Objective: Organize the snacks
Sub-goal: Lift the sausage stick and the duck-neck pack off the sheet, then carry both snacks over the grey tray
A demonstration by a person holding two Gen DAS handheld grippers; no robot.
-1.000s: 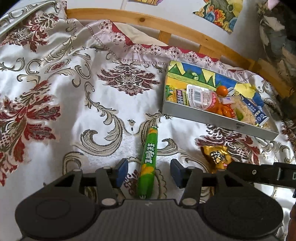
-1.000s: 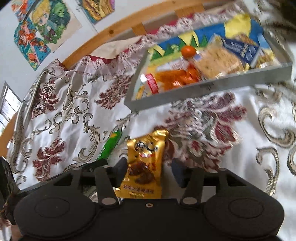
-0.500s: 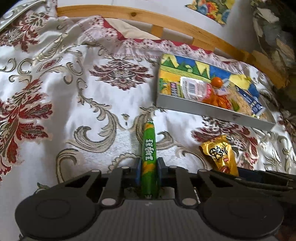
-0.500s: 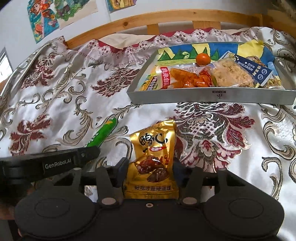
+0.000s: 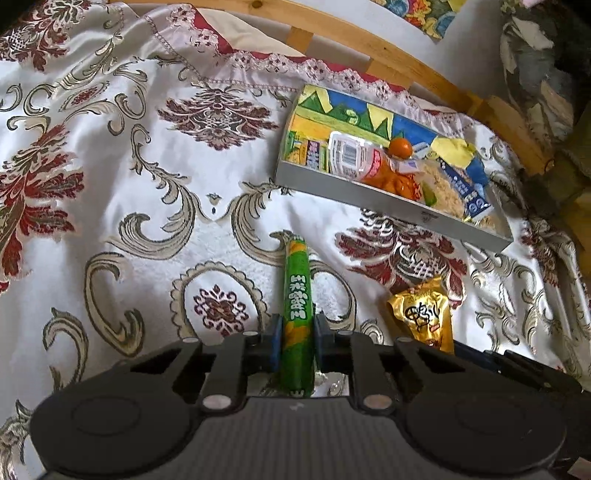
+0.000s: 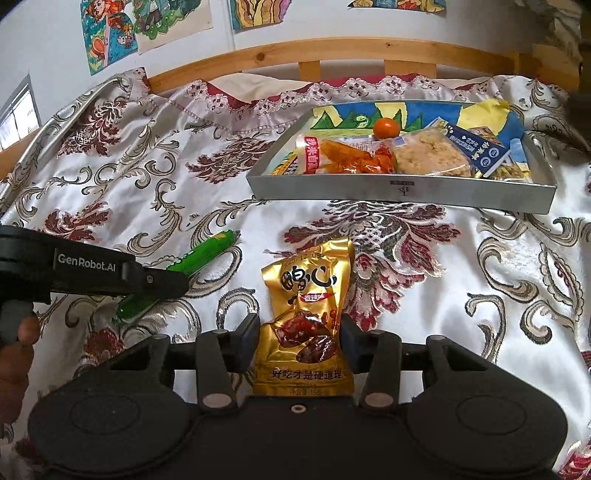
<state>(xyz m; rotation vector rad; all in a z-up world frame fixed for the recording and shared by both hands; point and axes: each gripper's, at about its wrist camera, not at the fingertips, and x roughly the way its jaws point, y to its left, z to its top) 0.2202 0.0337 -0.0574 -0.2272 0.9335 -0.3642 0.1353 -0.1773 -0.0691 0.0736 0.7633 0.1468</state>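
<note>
A long green stick snack [image 5: 297,291] lies on the patterned bedspread, and my left gripper [image 5: 295,339] is shut on its near end. My right gripper [image 6: 301,332] is closing on a gold snack packet [image 6: 306,284]; both pads touch its sides and pinch it slightly. In the right wrist view the green stick [image 6: 207,251] lies to the left, partly under the left gripper's black body [image 6: 92,266]. Beyond both stands a grey tray [image 6: 399,188] holding several snacks and a small orange [image 6: 386,127]. The left wrist view has the gold packet [image 5: 424,314] at right and the tray [image 5: 388,195] behind.
White satin bedspread [image 5: 110,184] with red and gold ornament covers the bed. A wooden headboard [image 6: 332,55] runs along the back, with coloured drawings [image 6: 110,29] on the wall above. A person's hand [image 6: 14,354] holds the left gripper.
The left jaws closed on the green stick, which had lain between open pads. The right jaws narrowed onto the gold packet, and the right view levelled out.
</note>
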